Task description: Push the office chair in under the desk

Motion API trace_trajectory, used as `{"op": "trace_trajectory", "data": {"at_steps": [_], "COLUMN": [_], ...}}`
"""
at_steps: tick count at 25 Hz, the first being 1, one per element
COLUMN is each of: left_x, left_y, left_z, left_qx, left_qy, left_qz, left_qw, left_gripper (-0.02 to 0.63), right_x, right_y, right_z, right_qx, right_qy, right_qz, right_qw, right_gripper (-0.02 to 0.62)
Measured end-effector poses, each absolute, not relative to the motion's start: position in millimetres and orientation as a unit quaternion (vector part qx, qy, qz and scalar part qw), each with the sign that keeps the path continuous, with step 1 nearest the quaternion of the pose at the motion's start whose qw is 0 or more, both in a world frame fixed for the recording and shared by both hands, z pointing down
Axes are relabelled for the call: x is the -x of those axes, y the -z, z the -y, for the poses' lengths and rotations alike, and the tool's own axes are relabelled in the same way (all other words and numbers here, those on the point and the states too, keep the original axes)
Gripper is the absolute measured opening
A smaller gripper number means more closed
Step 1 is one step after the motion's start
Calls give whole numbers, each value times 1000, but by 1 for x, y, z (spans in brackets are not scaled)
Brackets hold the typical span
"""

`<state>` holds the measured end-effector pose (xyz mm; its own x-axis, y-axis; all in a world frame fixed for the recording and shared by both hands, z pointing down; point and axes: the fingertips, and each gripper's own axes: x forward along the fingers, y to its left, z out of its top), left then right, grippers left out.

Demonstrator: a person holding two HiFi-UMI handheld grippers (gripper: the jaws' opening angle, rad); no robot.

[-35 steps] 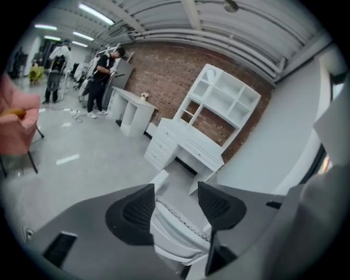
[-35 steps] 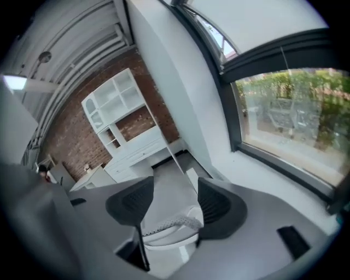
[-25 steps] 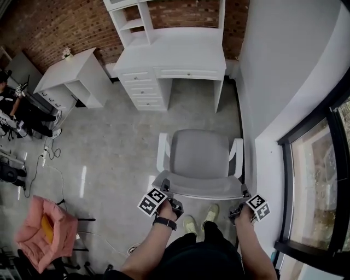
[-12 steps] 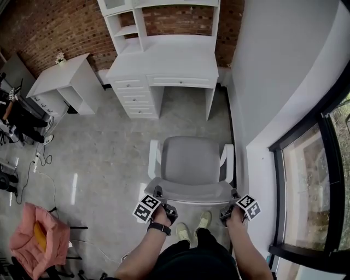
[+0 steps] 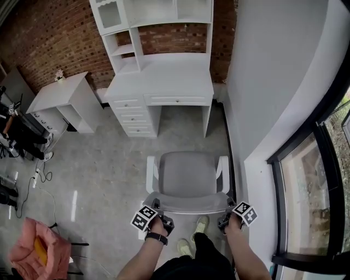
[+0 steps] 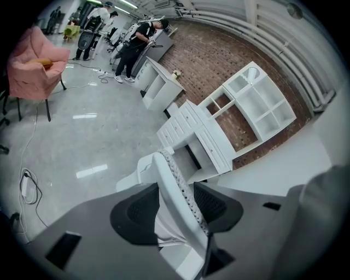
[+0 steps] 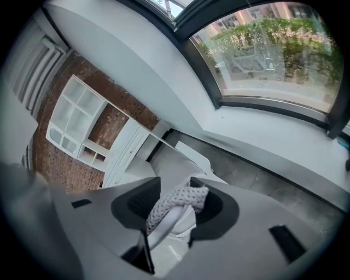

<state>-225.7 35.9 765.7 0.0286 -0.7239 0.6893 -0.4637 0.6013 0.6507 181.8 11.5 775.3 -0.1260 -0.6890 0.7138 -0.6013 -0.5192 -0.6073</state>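
Observation:
The grey office chair (image 5: 187, 174) with white armrests stands on the floor, facing the white desk (image 5: 164, 76) and a short way in front of its knee opening. My left gripper (image 5: 155, 208) is shut on the left top corner of the chair's backrest (image 5: 188, 206). My right gripper (image 5: 230, 210) is shut on the right top corner. In the left gripper view the white-edged mesh backrest (image 6: 174, 180) runs between the pads of the left gripper (image 6: 176, 210). In the right gripper view the right gripper (image 7: 175, 206) pinches the knitted mesh edge (image 7: 183, 198).
A white hutch (image 5: 153, 16) tops the desk against the brick wall. A small white side table (image 5: 57, 90) stands at the left, with cables (image 5: 41, 164) and a pink chair (image 5: 33, 251) on the floor. A grey wall (image 5: 273, 82) and window (image 5: 311, 191) close the right side. My shoes (image 5: 200, 223) are behind the chair.
The head view has tilted up, so more of the hutch shows and the chair sits lower in the picture. Both grippers stay at the backrest's top corners.

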Motion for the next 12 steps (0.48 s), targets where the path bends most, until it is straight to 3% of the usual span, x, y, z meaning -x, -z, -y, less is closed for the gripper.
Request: {"op": "trace_trajectory", "data": {"at_steps": [12], "left_x": [236], "left_y": [-767], "left_z": [11], "left_qx": [-421], "left_qy": [90], "left_qz": [692], "left_qw": [579], "left_gripper": [177], "right_x": [-169], "right_y": [-777], "right_z": [40], "right_qx": [642], "right_qy": [576], "right_qz": [-505], "right_qw": [16], "right_gripper": [152]}}
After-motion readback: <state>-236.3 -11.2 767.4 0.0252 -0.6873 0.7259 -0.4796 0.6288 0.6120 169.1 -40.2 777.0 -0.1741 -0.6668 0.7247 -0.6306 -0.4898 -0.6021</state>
